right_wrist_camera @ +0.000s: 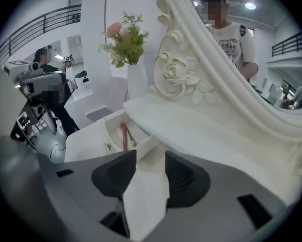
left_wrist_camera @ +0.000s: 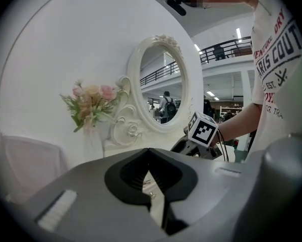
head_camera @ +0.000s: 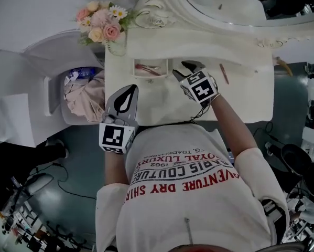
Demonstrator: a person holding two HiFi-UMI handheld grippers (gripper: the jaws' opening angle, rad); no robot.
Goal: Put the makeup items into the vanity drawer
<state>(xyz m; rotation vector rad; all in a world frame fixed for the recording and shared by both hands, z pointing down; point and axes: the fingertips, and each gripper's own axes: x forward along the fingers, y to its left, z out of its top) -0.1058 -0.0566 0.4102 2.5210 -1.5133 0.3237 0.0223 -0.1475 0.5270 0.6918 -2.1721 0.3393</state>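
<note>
Makeup items (head_camera: 148, 68): pink and red sticks lying in the open drawer (head_camera: 163, 70). The drawer is set into the worktop (head_camera: 240, 96) left of its middle, at the foot of the raised ledge under the mirror (head_camera: 235, 1). In the right gripper view the same drawer (right_wrist_camera: 112, 129) lies just beyond the fingers, with one pink stick (right_wrist_camera: 124, 135) lengthwise inside it and a small metal piece on the worktop beside its left wall; what that piece is cannot be told.

A thin reddish pencil (head_camera: 224, 73) lies on the worktop right of the drawer, well apart from it.

Right gripper (head_camera: 190, 66): over the worktop just right of the drawer, between drawer and pencil. Its fingers (right_wrist_camera: 115, 173) stand wide apart with only bare worktop between them, and nothing is held.

Left gripper (head_camera: 129, 90): over the near left part of the worktop, near of the drawer and apart from it, pointing far. Its fingers (left_wrist_camera: 128, 173) meet tip to tip and hold nothing. Behind the tips they leave a leaf-shaped gap through which the worktop shows.

Surroundings: flowers (head_camera: 100, 22), pink and cream, stand in a vase at the far left corner of the worktop, beside the carved white frame of the mirror. A crumpled pink cloth (head_camera: 86, 96) lies left of the worktop. The person's torso, in a printed white shirt, fills the near middle of the head view.
</note>
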